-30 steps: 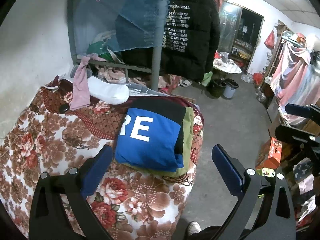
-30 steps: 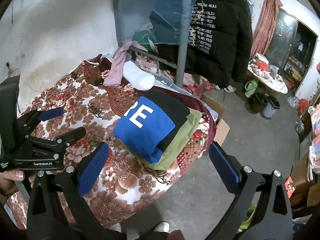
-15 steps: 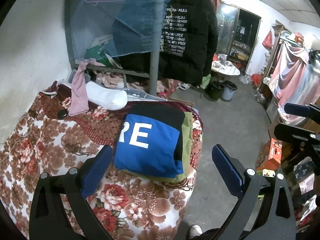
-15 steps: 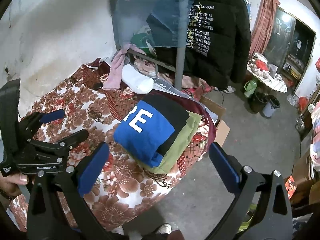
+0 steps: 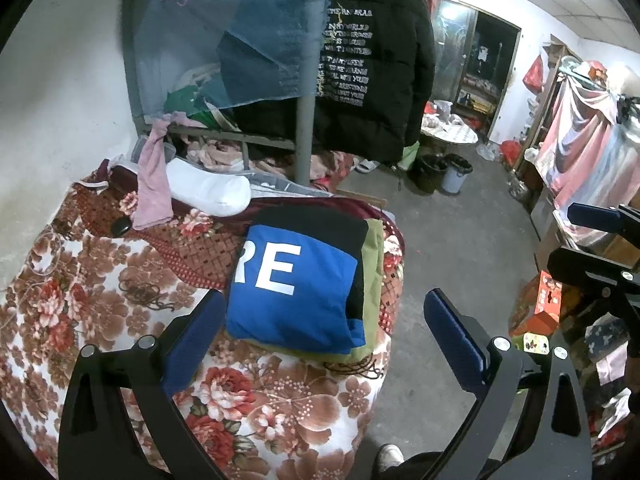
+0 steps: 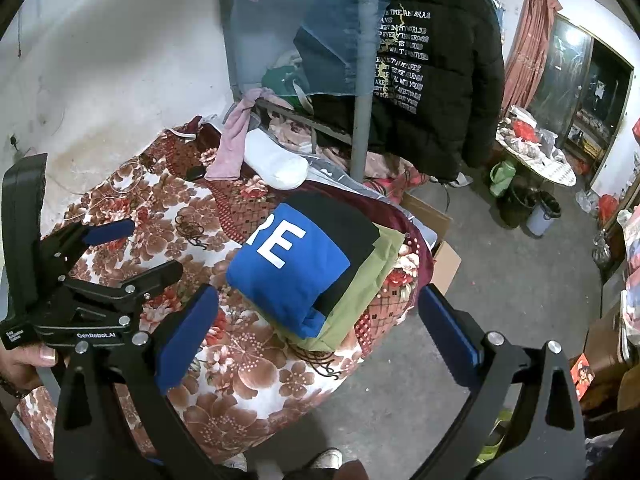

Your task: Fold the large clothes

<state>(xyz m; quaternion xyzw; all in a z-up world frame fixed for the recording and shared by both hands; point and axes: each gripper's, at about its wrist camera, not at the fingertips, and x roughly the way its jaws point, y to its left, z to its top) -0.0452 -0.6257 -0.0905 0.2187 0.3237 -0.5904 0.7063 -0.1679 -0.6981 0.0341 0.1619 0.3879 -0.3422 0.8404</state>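
A folded blue and black garment with white letters "RE" (image 5: pixel 296 280) lies on top of a folded olive-green garment (image 5: pixel 372 264) at the corner of the floral bed cover (image 5: pixel 80 300). The stack also shows in the right wrist view (image 6: pixel 296 264). My left gripper (image 5: pixel 324 324) is open and empty, held back from the stack's near edge. My right gripper (image 6: pixel 320 320) is open and empty, also short of the stack. The left gripper (image 6: pixel 132 248) shows at the left of the right wrist view, and the right gripper (image 5: pixel 588 240) at the right edge of the left wrist view.
A white pillow (image 5: pixel 208 190) and a pink cloth (image 5: pixel 152 184) lie at the bed's far end. A grey pole (image 5: pixel 306 120) and a hanging black jacket (image 5: pixel 372 60) stand behind. Concrete floor (image 5: pixel 460 260) with two bins (image 5: pixel 444 172) lies to the right. A cardboard box (image 6: pixel 440 232) sits beside the bed.
Both grippers have drifted back and slightly up from the bed, so the stack sits a little lower and farther in view. Both stay open and empty; the stack has not moved.
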